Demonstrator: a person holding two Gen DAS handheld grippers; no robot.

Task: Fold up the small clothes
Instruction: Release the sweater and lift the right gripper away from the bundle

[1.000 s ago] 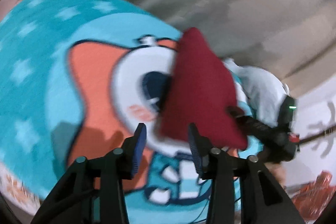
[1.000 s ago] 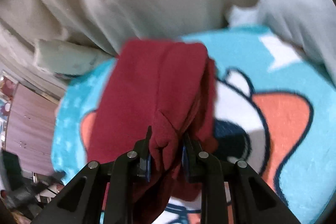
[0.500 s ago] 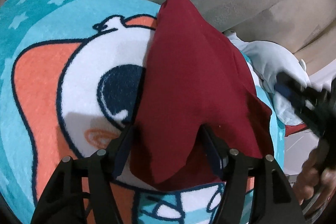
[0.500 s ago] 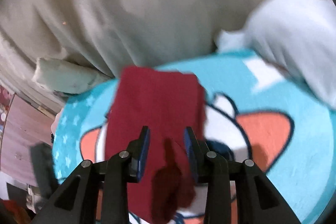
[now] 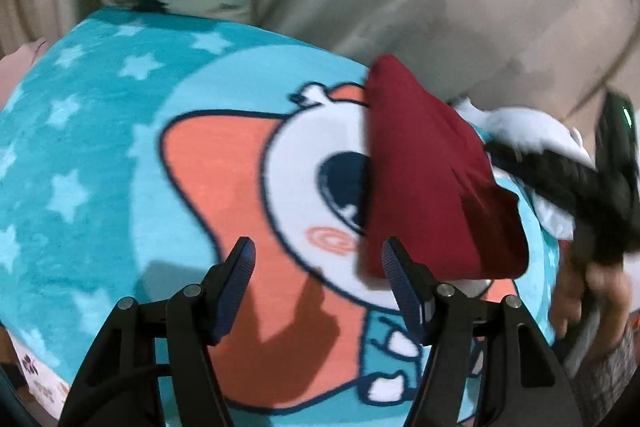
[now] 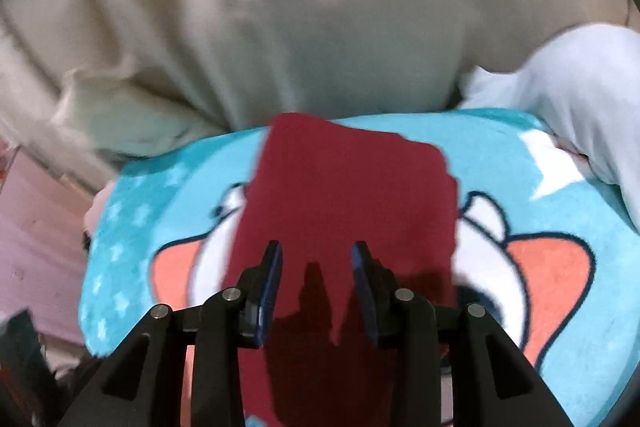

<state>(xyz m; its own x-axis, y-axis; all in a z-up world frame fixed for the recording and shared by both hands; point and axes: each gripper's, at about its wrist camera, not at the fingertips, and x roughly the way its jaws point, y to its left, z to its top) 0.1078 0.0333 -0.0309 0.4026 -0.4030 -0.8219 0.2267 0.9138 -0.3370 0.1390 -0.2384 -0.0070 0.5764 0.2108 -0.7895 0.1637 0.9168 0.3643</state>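
A second ago the right hand-held gripper pinched a bunched fold of the dark red garment; its jaws have since been opening and now stand apart above the cloth, holding nothing. The garment lies flat on the turquoise cartoon blanket. The left hand-held gripper also widened and is empty, left of the garment.
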